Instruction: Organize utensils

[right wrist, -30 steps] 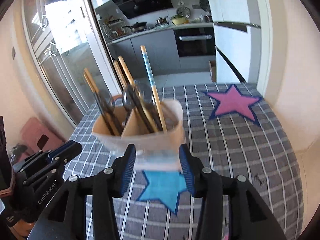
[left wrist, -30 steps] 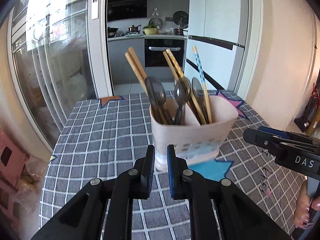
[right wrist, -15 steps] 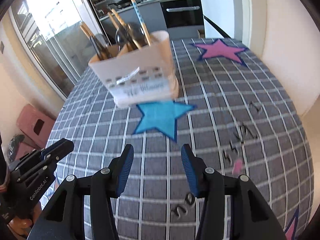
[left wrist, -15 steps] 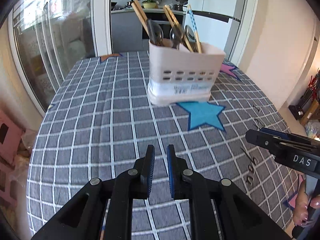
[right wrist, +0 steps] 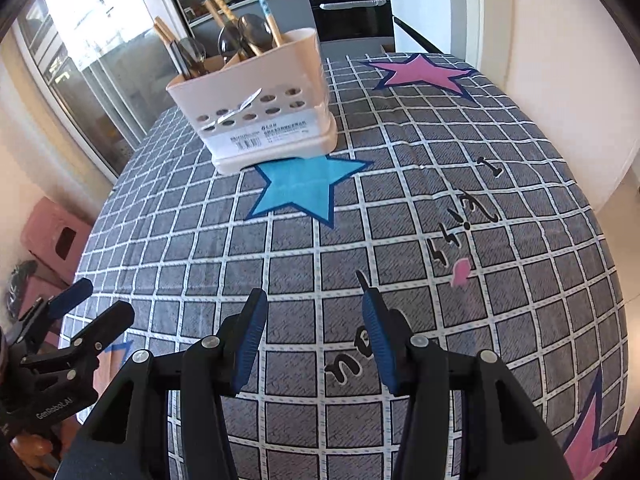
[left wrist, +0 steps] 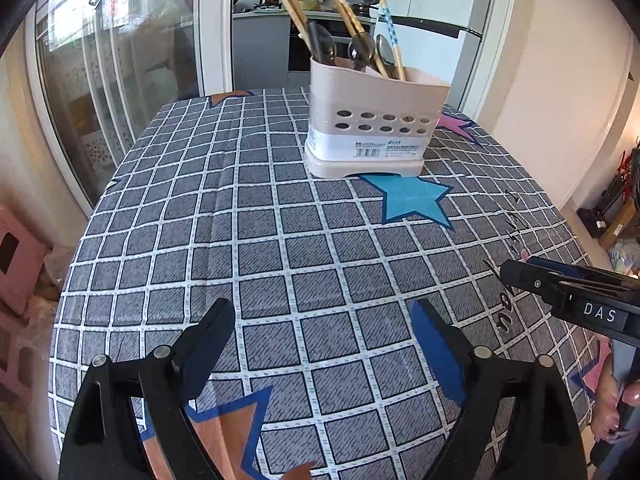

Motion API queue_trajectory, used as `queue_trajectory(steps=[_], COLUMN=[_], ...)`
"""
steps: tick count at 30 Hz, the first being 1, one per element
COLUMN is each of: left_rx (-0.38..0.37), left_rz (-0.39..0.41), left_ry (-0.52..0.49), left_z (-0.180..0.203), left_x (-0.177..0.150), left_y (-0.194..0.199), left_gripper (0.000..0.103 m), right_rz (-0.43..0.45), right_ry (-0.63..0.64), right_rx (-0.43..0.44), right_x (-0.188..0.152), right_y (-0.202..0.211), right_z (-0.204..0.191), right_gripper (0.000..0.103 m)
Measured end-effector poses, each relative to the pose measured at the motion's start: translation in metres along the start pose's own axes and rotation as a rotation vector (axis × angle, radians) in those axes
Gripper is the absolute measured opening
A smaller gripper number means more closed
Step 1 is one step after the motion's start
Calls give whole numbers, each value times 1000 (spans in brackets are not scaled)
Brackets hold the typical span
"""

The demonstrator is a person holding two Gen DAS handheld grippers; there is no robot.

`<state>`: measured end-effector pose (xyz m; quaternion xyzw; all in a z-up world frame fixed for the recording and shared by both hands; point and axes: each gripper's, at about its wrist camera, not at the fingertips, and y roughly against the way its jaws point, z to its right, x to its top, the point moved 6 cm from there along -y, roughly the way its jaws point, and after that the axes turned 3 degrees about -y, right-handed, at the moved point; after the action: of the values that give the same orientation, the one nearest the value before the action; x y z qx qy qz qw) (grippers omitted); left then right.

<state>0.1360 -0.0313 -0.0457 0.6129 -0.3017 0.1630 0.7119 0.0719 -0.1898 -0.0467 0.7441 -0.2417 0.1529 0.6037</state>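
In the left wrist view, the left gripper (left wrist: 324, 332) fills the bottom of the frame with its two black fingers and blue pads spread wide; its jaws have just been opening, and only bare cloth shows between them. Beneath it lies a grey checked tablecloth (left wrist: 256, 216) printed with stars. In the upper centre, well apart from the fingers, a pale plastic utensil caddy (left wrist: 374, 128) stands upright, its base touching the tip of a blue star (left wrist: 412, 200). Wooden chopsticks (left wrist: 296, 12), dark metal spoons (left wrist: 362, 50) and a blue-patterned chopstick (left wrist: 390, 28) stick up out of it. At the right edge the right gripper (left wrist: 568, 290) juts in from the side, with part of a hand (left wrist: 614, 408) below it. In the right wrist view, the right gripper (right wrist: 316, 340) sits at bottom centre, its fingers moderately apart and holding nothing, over the same tablecloth. The caddy (right wrist: 264, 112) stands in the upper left of centre, again far from the pads, with the utensils leaning in its compartments; which compartment holds which piece is hard to tell. The left gripper (right wrist: 86, 316) shows at the lower left edge. No loose utensil is visible on the table, so the sorting looks largely done. One likely risk: the caddy is tall and top-heavy with leaning handles, so a careless reach could clip a chopstick and tip it, or drag the loose cloth.
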Motion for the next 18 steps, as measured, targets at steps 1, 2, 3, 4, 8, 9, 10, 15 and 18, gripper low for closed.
queue_trajectory(steps=[1,2,3,4,8,9,10,15,18], left_rx=[4,10,18,28,46,52,58,85,95], left_rz=[-1,-2,-5,-4,8,16,28,72,100], left_ry=[4,6,5,3,-10,-11,-12,-14,-6], left_z=[-1,-2,-4,-5,-6,-6,-6,-4,-3], left_x=[-2,-4,-5,-6,-5,-4,-3,1,4], left_y=[0,0,0,0,3,5,6,11,14], left_gripper=[103,103,103,103,103,103,103,103,103], right_rz=[-7,-17,-22,-24,-34,-48,-59,73,198], right_ry=[4,8,9,9,-6,-14,-17,8,29], right_rx=[0,-4,-11,-18,-44,-42,-38,-68,-79], right_x=[-2,-3,-4,-5,-6,-6,-7,-5,0], right_y=[-1,-3,-5,-6,-10,-12,-13,0,14], right_z=[-1,-1,-1,0,5,7,8,10,7], right_gripper=[53,61,67,80,85,87,88,89,89])
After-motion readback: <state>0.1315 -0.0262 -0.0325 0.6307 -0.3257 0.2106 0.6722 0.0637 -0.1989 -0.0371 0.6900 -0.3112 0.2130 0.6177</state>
